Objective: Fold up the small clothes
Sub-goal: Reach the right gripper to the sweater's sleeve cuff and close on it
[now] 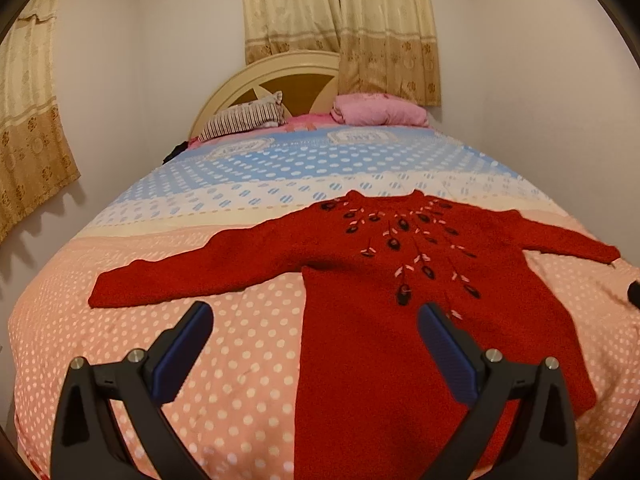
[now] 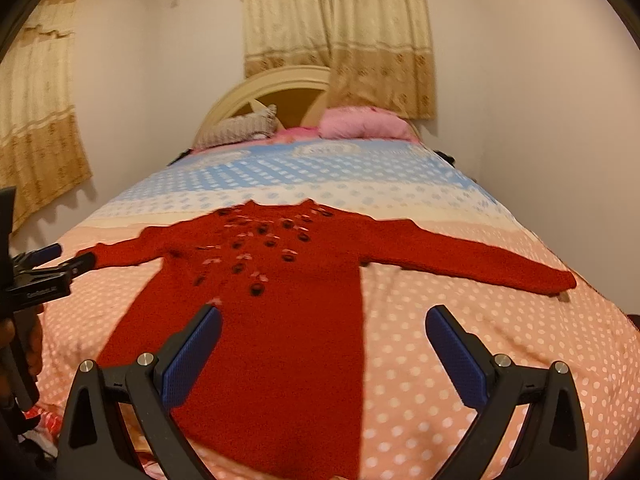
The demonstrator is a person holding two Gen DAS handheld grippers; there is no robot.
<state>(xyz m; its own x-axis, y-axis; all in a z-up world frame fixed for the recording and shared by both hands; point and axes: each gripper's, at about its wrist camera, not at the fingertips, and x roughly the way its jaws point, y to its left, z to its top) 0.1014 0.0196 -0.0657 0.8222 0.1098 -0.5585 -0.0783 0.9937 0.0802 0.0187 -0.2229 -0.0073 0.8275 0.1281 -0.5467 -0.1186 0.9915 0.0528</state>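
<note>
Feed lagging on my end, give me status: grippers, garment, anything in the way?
Left gripper open, empty, above bed. Right gripper open, empty. Red sweater flat on bedspread, sleeves spread, unfolded. Nothing on it.

Deep red knitted sweater [image 1: 360, 280] with dark oval and pale pink dash embroidery fanning down from the neckline. Peach-pink bedspread [image 1: 240, 360] dotted white near the foot, banded cream, then sky blue with white dots farther up. Black-and-white striped pillow [image 1: 244, 118] beside plain pink pillow [image 1: 380, 110]. Cream and tan arched headboard [image 1: 280, 76]. Beige curtains [image 1: 340, 20] with gold floral border. Black gripper arms, blue ribbed finger pads [image 1: 448, 348].
</note>
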